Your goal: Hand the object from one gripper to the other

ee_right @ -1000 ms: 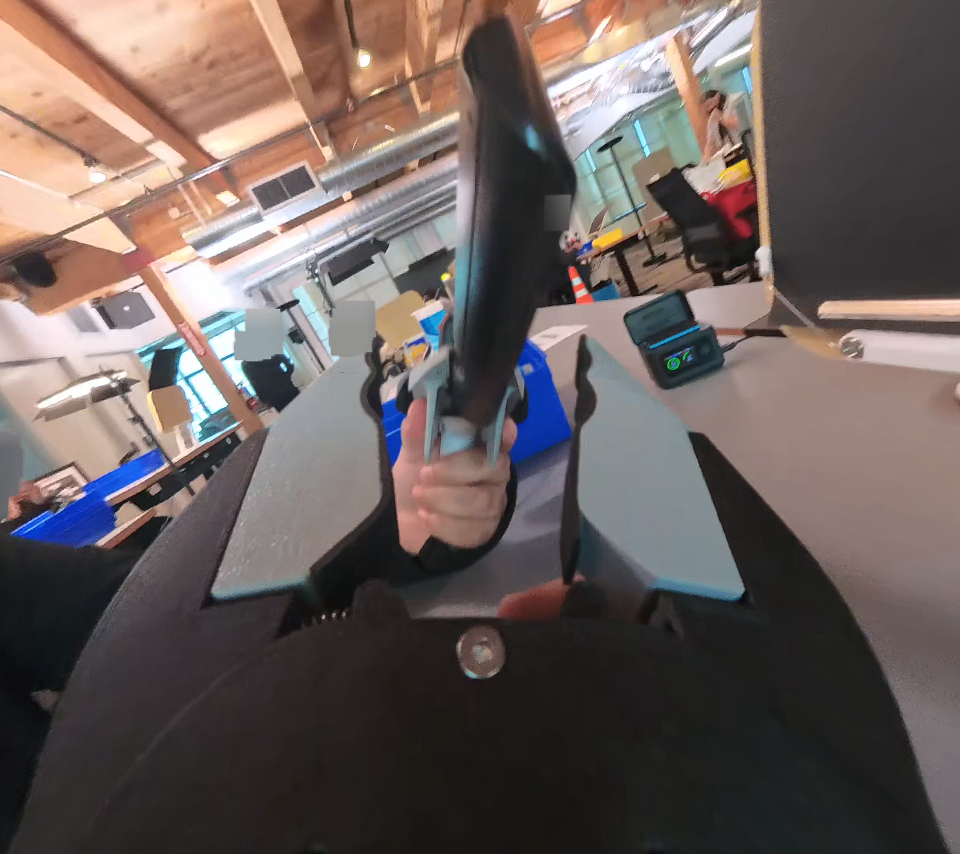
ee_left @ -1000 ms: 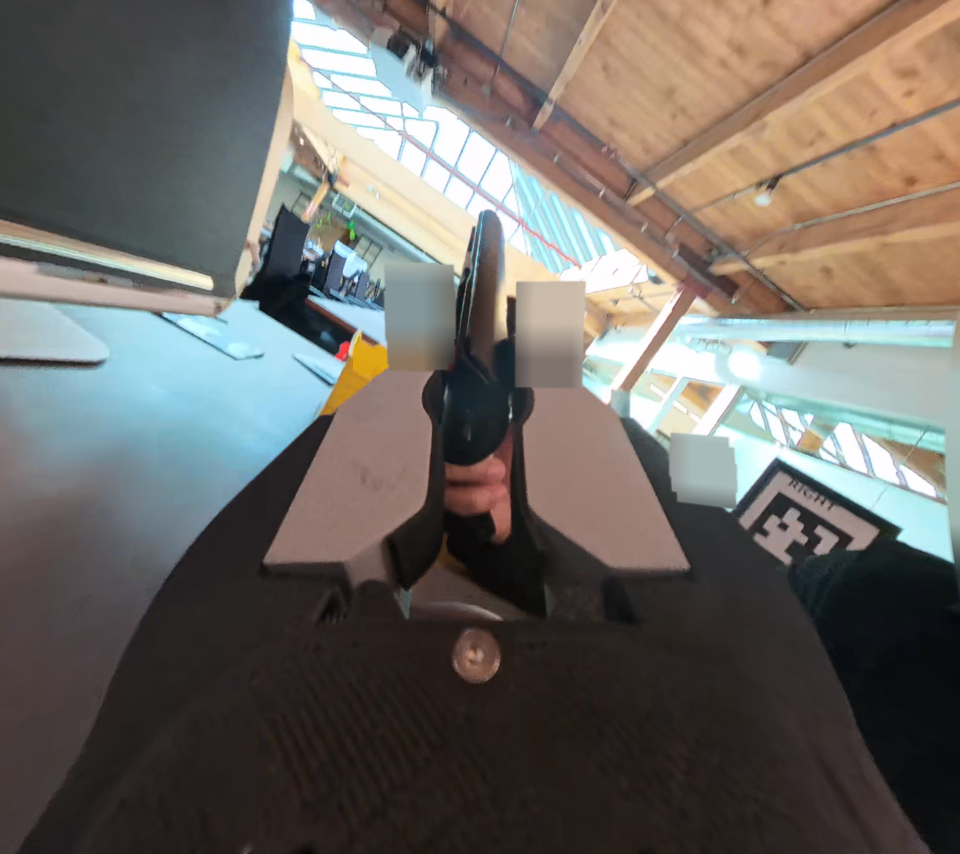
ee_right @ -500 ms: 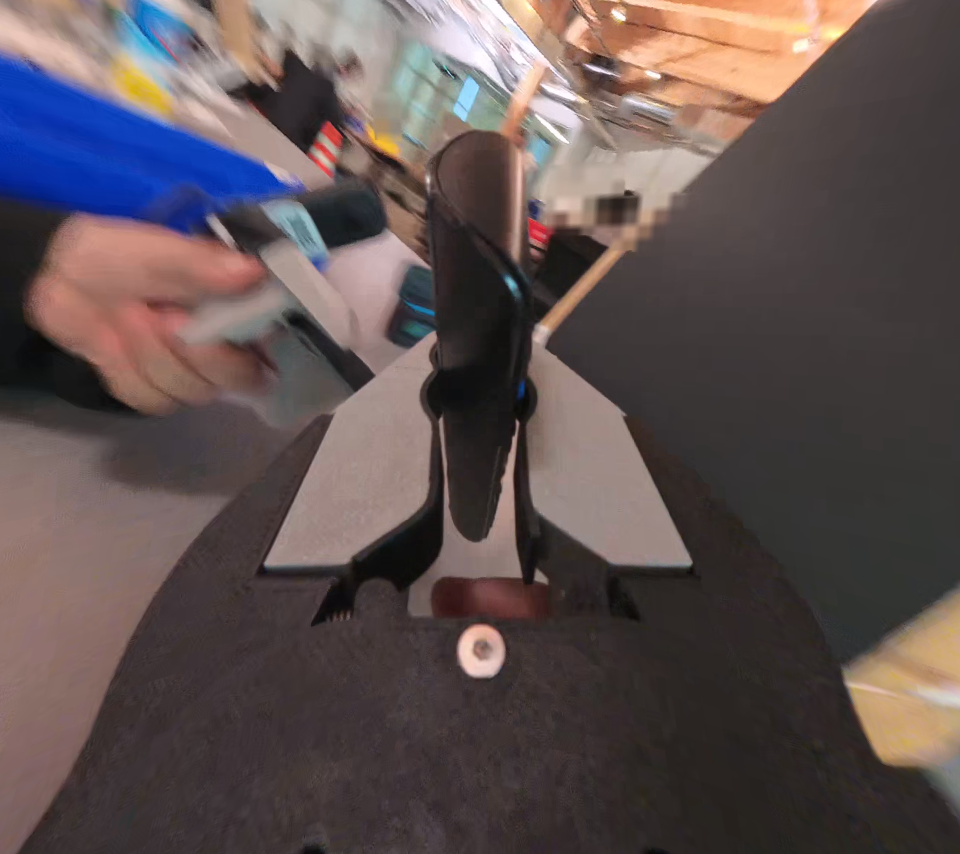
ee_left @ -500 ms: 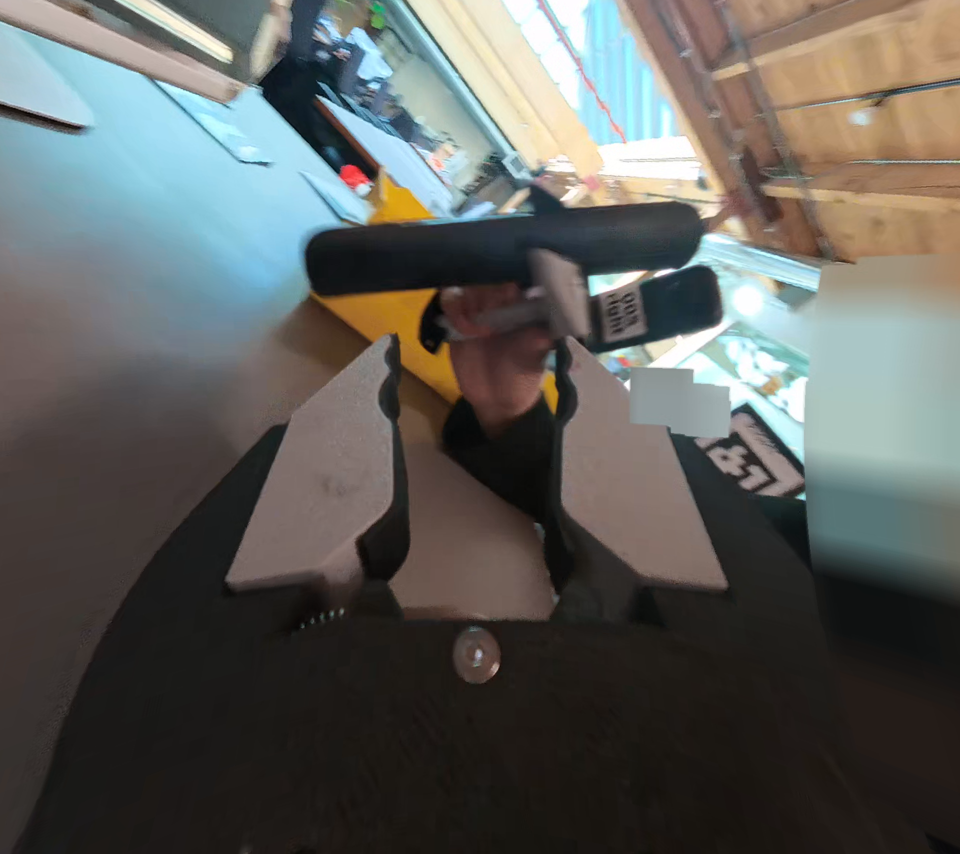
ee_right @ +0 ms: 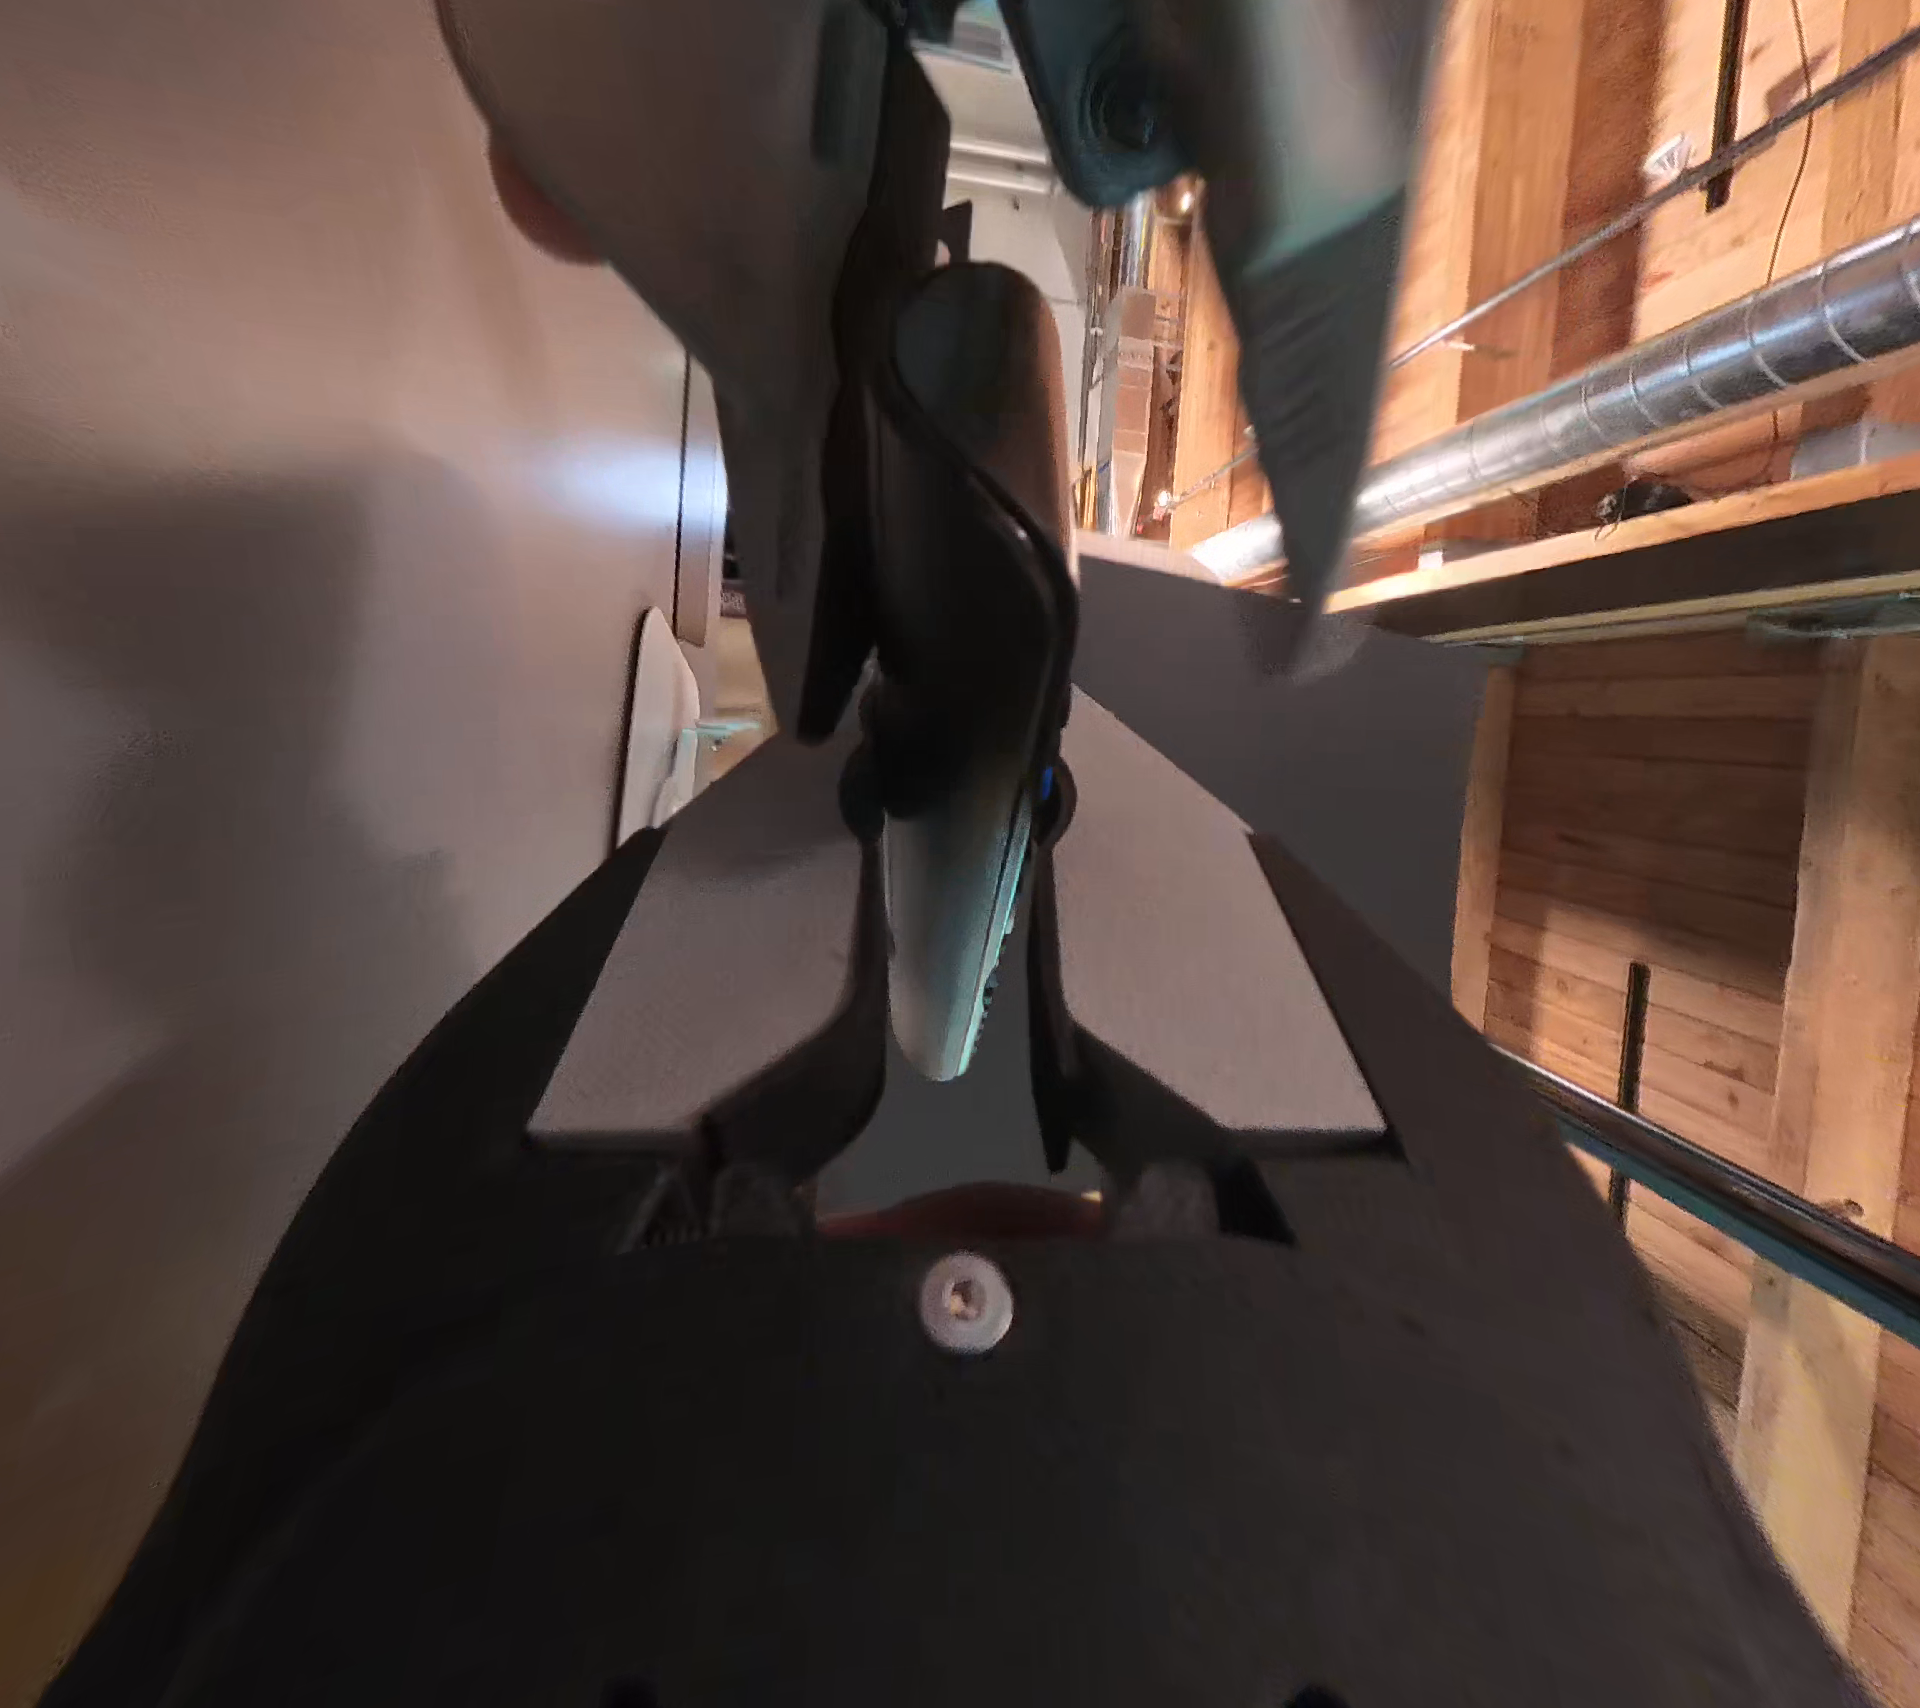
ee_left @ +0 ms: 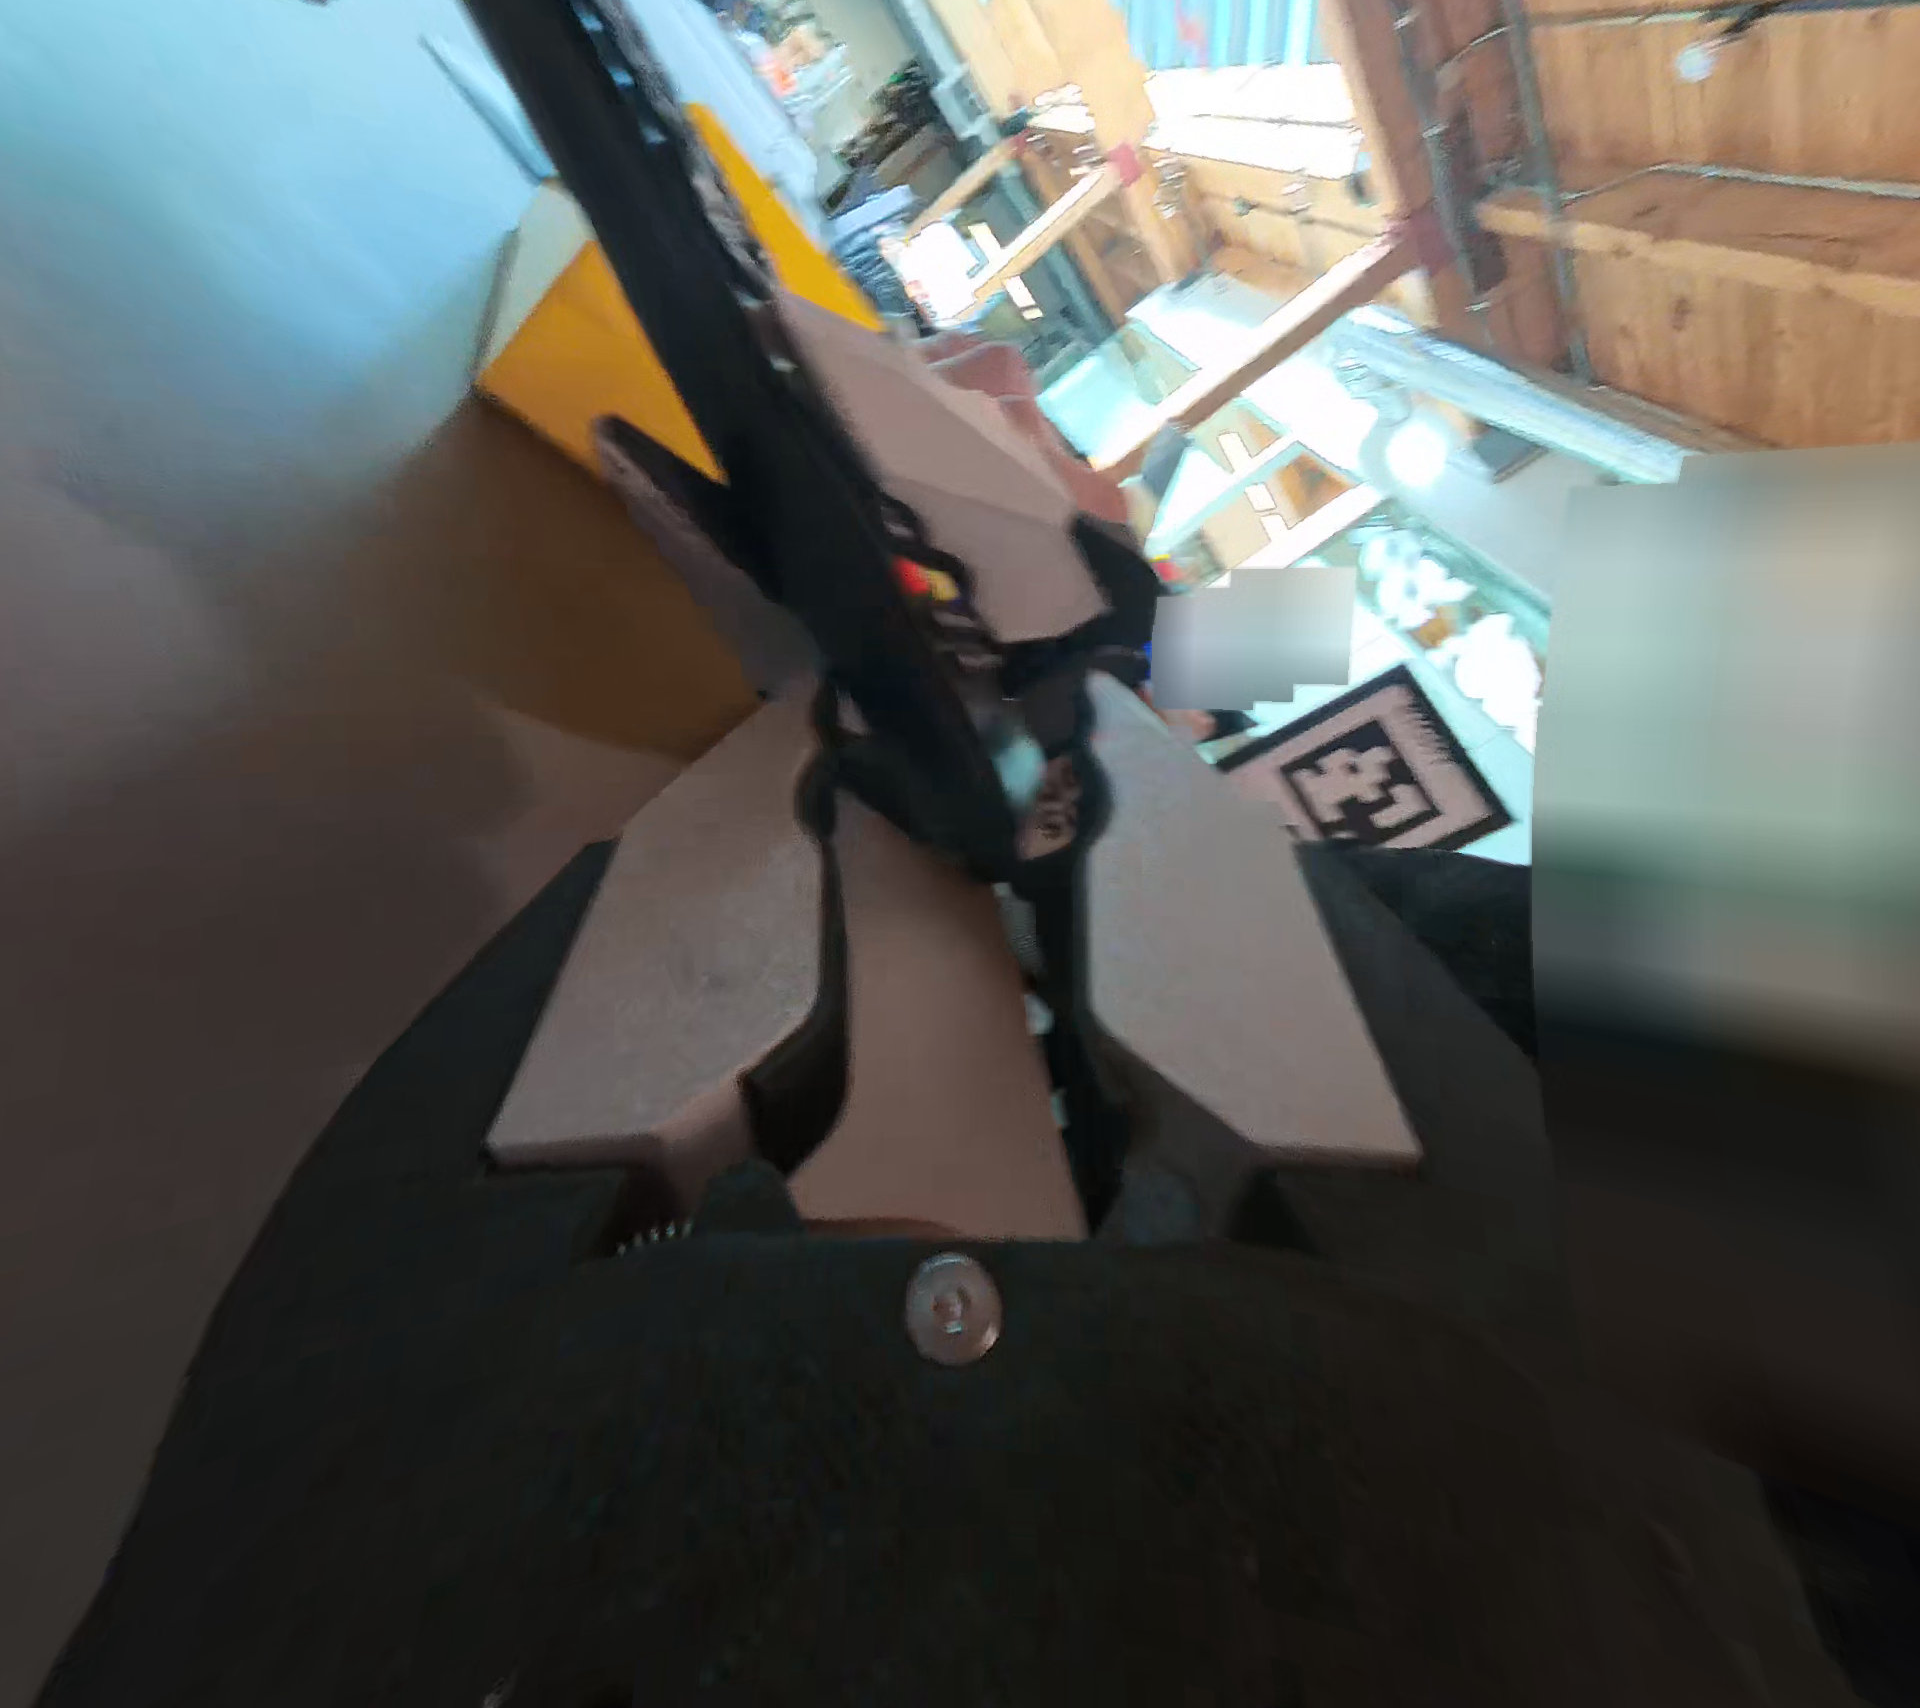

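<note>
Contact point in mid-air, both claws on the same stretch of space. Right gripper is clamped tight on the black remote, jaws squeezing its near end, the slim body sticking straight out ahead along the fingers, buttons turned to the right. Over to the left wrist view: left gripper has its jaws spread apart, and the end of the remote sits right in the gap between the tips, close against the left finger; whether it touches is lost in the blur. From there the remote runs up and away on a diagonal to the top left corner, with red and yellow buttons showing along its face where the other claw's grey fingers pinch it. In the right wrist view the open claw comes in from the top, one finger on each side of the remote's far part. Behind all this are a yellow bin, a grey tabletop, a black-and-white square marker, wooden ceiling boards and a silver duct.
</note>
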